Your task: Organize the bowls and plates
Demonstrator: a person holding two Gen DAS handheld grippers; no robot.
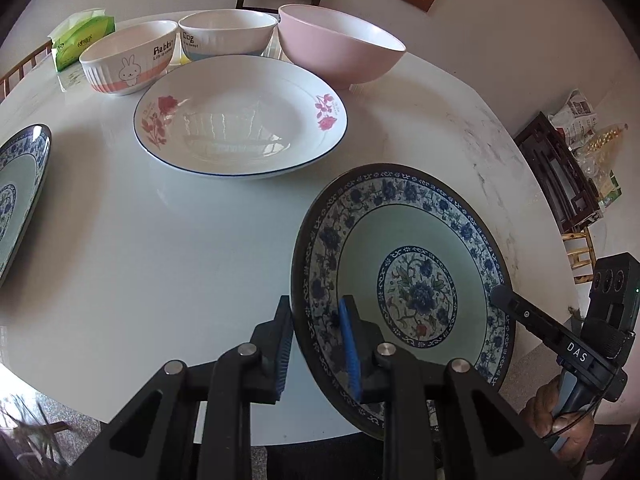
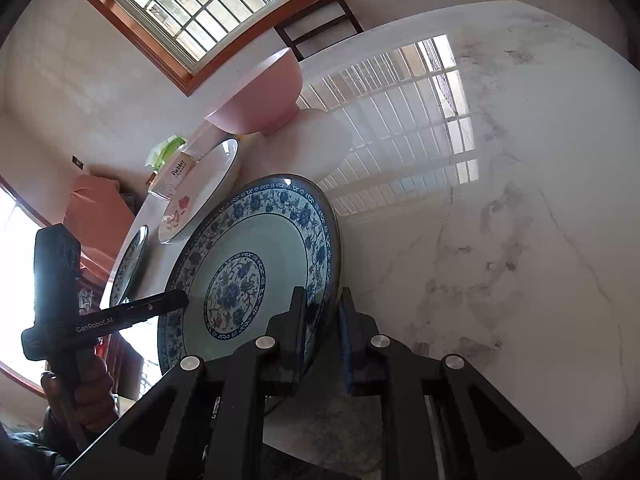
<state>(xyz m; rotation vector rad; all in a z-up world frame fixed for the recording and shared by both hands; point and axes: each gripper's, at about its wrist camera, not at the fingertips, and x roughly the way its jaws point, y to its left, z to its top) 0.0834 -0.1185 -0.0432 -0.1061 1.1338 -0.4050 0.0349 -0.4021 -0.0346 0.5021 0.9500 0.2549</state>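
**Blue-patterned plate gripped at opposite rims by both hand-held grippers**

Blue floral plate [image 1: 404,280] near the front edge of the white surface [image 1: 140,260], tilted, far rim apparently raised clear. Left hand-held gripper [image 1: 316,344] narrowed on the plate's near-left rim, one blue pad over the inner face, the other behind the underside; whether both pads press, hard to tell. Right hand-held gripper [image 2: 324,340] closed tight on the opposite rim, wall of the plate sandwiched between its fingers. Plate thus directly ahead of each gripper, spanning the gap between them, neither hand nearer than the other. Likely next move: carrying it toward the matching plate, which calls for both grips moving together to avoid twisting the rim loose.

Count: three plates — the held one, a second blue floral plate [image 1: 20,192] at the left edge, a white rose-printed plate [image 1: 240,120] toward the middle. Three bowls along the far edge: rabbit bowl [image 1: 128,58], dog bowl [image 1: 228,34], pink bowl [image 1: 340,44]. One green tissue pack [image 1: 80,38] at the far-left corner.
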